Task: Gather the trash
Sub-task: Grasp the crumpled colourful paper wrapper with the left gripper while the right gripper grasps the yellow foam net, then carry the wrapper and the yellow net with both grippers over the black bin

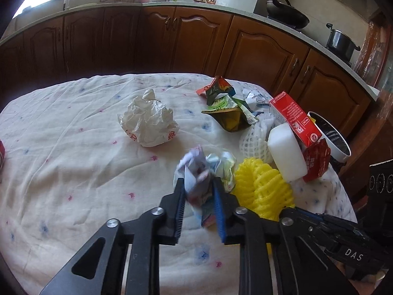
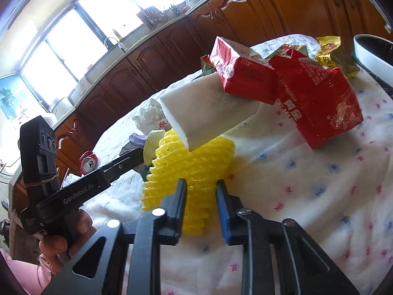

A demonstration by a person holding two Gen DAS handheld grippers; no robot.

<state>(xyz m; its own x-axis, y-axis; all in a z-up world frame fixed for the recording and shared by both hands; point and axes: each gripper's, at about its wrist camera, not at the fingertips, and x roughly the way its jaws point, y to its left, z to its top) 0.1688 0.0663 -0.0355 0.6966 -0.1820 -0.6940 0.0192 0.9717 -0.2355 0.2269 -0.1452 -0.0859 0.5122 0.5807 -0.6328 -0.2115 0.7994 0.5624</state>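
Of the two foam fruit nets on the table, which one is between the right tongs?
The yellow foam net. The right tongs are closed on it, near the white foam block. The other net, the white foam net, lies farther back, untouched.

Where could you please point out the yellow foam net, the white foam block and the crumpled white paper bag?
yellow foam net (image 2: 196,172): right wrist view, ribbed middle.
white foam block (image 2: 206,113): right wrist view, broad top face.
crumpled white paper bag (image 1: 148,120): left wrist view, creased centre.
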